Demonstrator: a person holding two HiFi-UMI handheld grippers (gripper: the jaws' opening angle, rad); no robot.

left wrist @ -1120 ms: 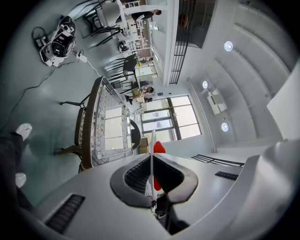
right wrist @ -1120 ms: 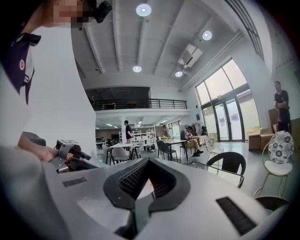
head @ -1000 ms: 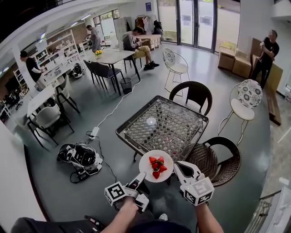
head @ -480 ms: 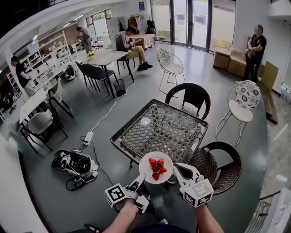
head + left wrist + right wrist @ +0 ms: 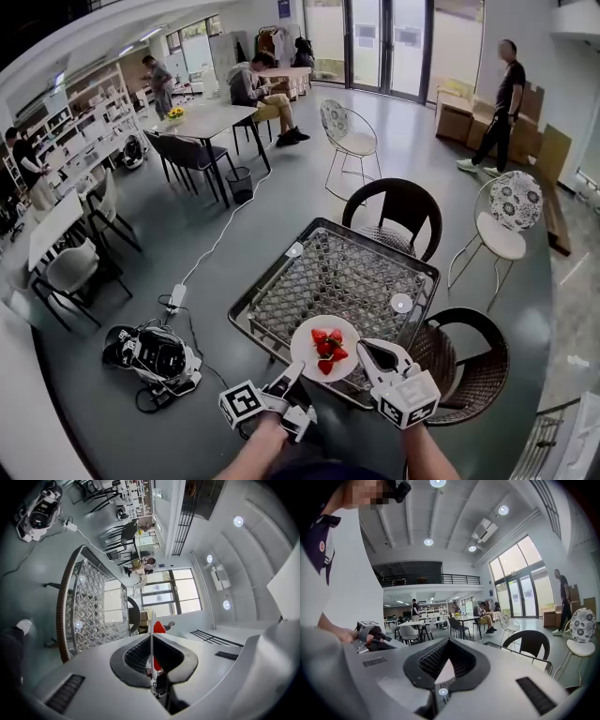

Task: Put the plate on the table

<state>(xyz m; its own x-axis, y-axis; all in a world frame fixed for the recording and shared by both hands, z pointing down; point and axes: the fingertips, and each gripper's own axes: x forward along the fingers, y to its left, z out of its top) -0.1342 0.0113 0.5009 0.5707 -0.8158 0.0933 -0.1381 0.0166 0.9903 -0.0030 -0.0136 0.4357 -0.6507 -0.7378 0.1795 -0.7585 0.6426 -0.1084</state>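
Note:
A white plate point(image 5: 305, 349) carrying strawberries point(image 5: 326, 344) hangs over the near edge of the metal mesh table point(image 5: 347, 277). My left gripper point(image 5: 293, 368) is shut on the plate's near-left rim. In the left gripper view the plate point(image 5: 152, 620) shows edge-on between the pads, with a strawberry point(image 5: 159, 627) behind it and the table point(image 5: 93, 602) to the left. My right gripper point(image 5: 364, 349) meets the plate's right rim. In the right gripper view its jaws point(image 5: 449, 641) are closed at the tips, with a white sliver of rim between the pads.
Two small white discs point(image 5: 401, 303) point(image 5: 294, 250) lie on the mesh. Dark wicker chairs stand at the table's far side point(image 5: 394, 202) and right side point(image 5: 464, 352). A device with cables point(image 5: 155, 354) lies on the floor to the left. A person point(image 5: 502, 94) stands far right.
The plate and both grippers have moved forward, from in front of the table to over its near edge. Both grips look unchanged. The standing person at the far right has walked left.

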